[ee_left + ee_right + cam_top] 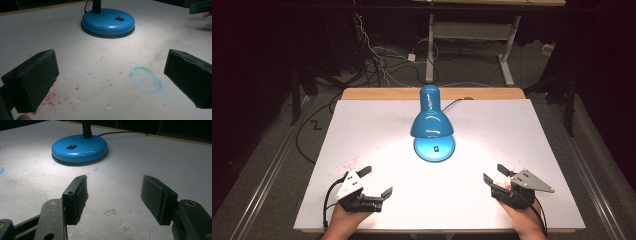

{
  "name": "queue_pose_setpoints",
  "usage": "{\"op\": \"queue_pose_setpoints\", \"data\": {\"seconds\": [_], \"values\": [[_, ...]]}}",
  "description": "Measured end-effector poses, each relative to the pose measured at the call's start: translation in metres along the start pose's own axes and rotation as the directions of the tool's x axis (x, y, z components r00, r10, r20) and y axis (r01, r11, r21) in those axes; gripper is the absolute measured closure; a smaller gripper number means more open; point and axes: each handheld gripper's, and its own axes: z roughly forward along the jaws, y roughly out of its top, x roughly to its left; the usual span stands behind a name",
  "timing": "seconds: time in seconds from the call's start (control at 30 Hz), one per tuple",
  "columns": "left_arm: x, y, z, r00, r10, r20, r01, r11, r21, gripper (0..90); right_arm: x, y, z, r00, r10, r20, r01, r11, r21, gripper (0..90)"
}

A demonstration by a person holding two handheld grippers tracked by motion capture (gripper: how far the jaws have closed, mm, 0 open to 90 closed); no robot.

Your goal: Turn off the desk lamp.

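A blue desk lamp [430, 120] stands lit at the middle of the white table [362, 130], its shade bent over its round base [435, 146]. The base [108, 22] [79, 148] carries a small black switch. My left gripper [376, 181] rests near the front left edge, open, with nothing between its jaws [110, 77]. My right gripper [496, 174] rests near the front right edge, open and empty too [113, 192]. Both point roughly toward the lamp base, well short of it.
The lamp's black cord [457, 101] runs off the table's far edge. Red specks [52, 98] and a faint blue ring [145, 79] stain the white surface. Beyond the table lie floor cables [377, 60] and a desk frame [472, 35] in the dark.
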Motion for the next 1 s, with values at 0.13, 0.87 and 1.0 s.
{"op": "queue_pose_setpoints", "data": {"seconds": [0.13,0.87,1.0], "values": [[-0.0001,0.0000,0.0000,1.0000,0.003,0.000,-0.003,1.0000,0.000,0.0,-0.0003,0.0003,0.0005,1.0000,-0.003,-0.005,0.003,1.000,0.004,48.7],[-0.0001,0.0001,0.0000,0.9999,0.012,-0.002,-0.012,0.9999,0.006,0.0,-0.0008,0.0014,0.0029,0.9998,0.007,-0.018,-0.006,0.999,0.037,85.5],[-0.0001,0.0001,0.0000,0.9999,0.010,-0.002,-0.010,0.9999,0.005,0.0,-0.0012,0.0019,0.0040,0.9999,0.011,-0.008,-0.011,0.999,0.051,90.0]]}}
